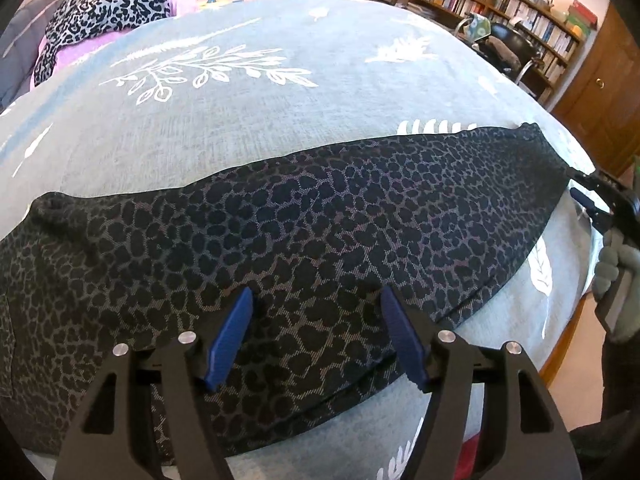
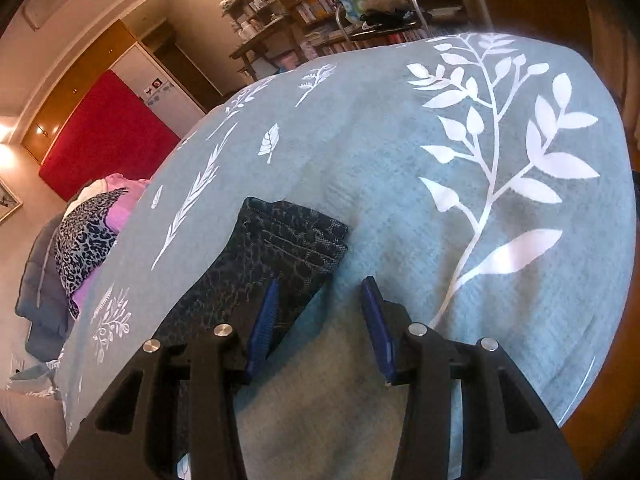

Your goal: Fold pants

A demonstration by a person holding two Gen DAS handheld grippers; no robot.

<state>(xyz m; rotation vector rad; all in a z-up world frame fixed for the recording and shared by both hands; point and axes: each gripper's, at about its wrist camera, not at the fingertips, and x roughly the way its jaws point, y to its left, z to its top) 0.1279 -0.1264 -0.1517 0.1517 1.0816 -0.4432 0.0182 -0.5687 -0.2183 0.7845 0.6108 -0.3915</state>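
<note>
Leopard-print pants (image 1: 320, 232) lie flat across the bed (image 1: 240, 112), legs together. My left gripper (image 1: 316, 300) hangs over the middle with jaws apart, empty; my right gripper (image 2: 320, 288) stands half open at the hem end, nothing pinched. I judge the fold comes next: I'd take both layers squarely at the hem and carry it level toward the waist.

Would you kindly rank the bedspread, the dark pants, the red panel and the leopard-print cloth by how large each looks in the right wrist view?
1. Bedspread
2. Dark pants, though nearness to the camera inflates them
3. Red panel
4. Leopard-print cloth

The pants and the panel look close in size, so that pair is unsure.
</note>
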